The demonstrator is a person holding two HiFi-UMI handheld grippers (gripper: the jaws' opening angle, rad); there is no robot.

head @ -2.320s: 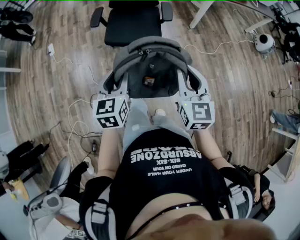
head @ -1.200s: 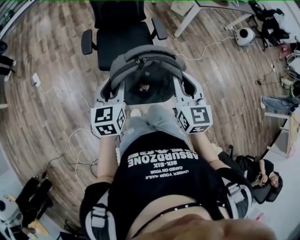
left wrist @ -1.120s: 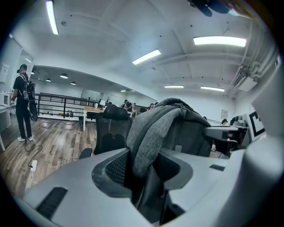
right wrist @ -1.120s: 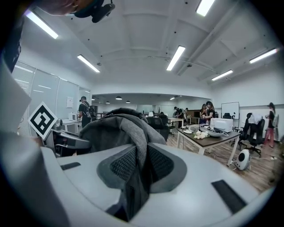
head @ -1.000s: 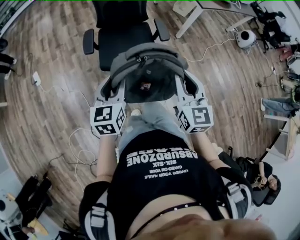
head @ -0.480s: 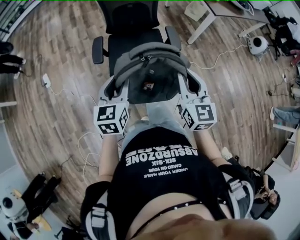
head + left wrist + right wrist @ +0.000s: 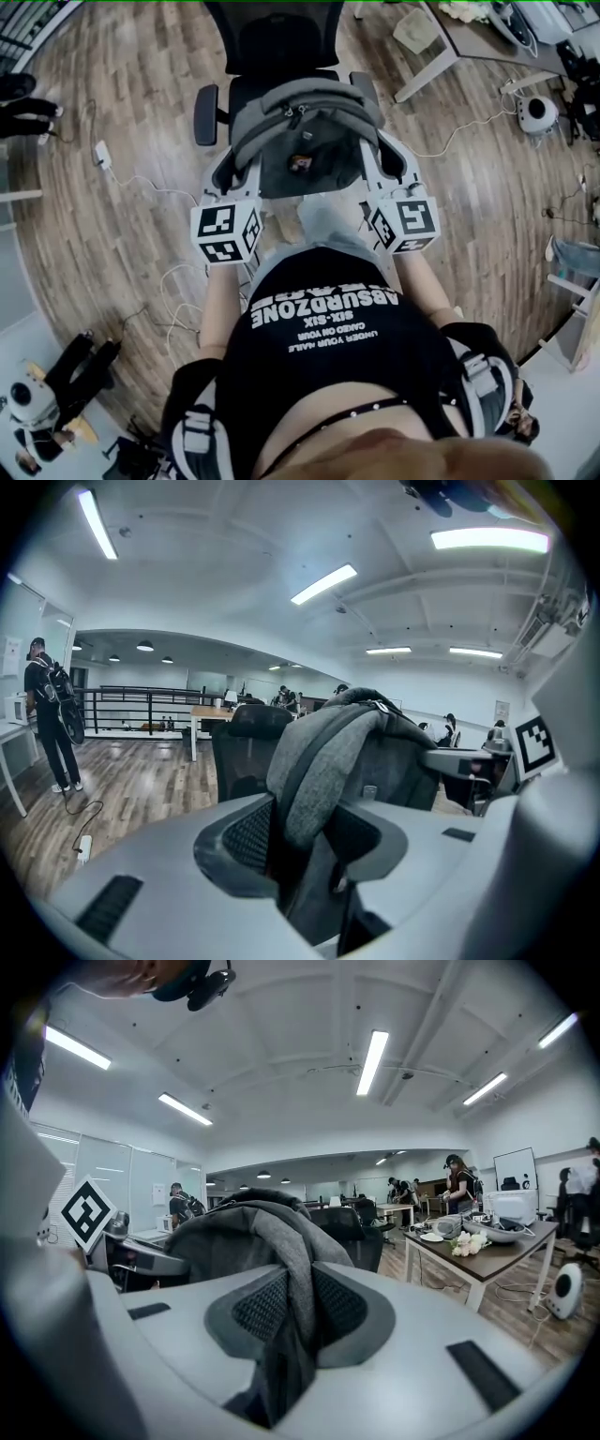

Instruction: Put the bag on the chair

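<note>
Left gripper (image 7: 302, 832): closed on a grey strap (image 7: 323, 761) of the bag, ribbed pads pressing it from both sides; strap folded over and hanging down through the jaws.
Right gripper (image 7: 298, 1312): closed on the other grey strap (image 7: 286, 1251), cloth pinched between the pads, loose end trailing below.
Bag (image 7: 305, 131): grey backpack, carried between the two grippers, one strap in each; dark panel with a small bright patch turned toward the person.
Bag position: in front of the person, overlapping the near part of the chair seat in the head view; contact with the seat cannot be told.
Chair (image 7: 274, 36): black office chair, directly beyond the bag; backrest at the far side, an armrest showing on each side of the bag.
Marker cubes: one on each gripper, left (image 7: 226, 234) and right (image 7: 406, 223), level with each other, near side of the bag.
Floor (image 7: 122, 206): wood planks; white cables (image 7: 141, 183) lying loose at the left, a white plug block (image 7: 101, 150) at their far end.
Table (image 7: 487, 1255): dark top on white legs, far right; flowers and dishes on it, well apart from the chair.
Background: other people standing in the room, far from the bag.
</note>
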